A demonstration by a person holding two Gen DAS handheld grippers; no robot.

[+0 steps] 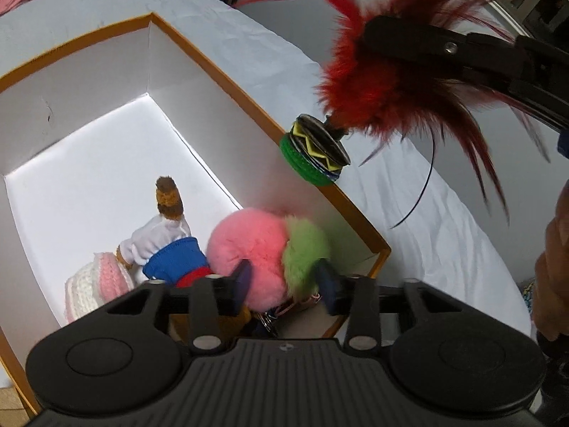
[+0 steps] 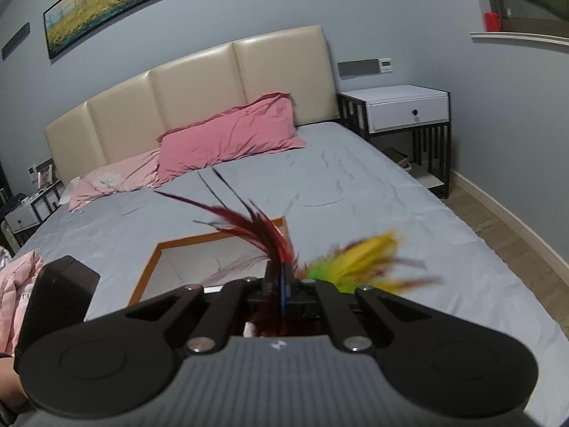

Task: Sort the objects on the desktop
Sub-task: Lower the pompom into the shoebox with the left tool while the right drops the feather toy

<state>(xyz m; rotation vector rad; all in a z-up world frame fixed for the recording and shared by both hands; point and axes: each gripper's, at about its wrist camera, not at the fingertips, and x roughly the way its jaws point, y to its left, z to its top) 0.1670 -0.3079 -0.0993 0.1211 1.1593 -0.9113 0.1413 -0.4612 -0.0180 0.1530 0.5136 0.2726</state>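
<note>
While a pink-and-green pompom (image 1: 270,252) is pinched inside the orange box (image 1: 227,82) by the left hand-held gripper (image 1: 284,277), a red feather shuttlecock (image 1: 387,89) is clenched above its rim by the right hand-held gripper (image 2: 282,284).

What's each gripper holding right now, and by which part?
Right gripper: shut on the feather shuttlecock, pinched in the red plumes above its disc base. Left gripper: straddles the pink-green pompom inside the box; contact unclear.

Grey-sheeted bed (image 2: 355,192) — open orange-rimmed box (image 1: 220,82) and pink pillows (image 2: 227,138) on it.
</note>
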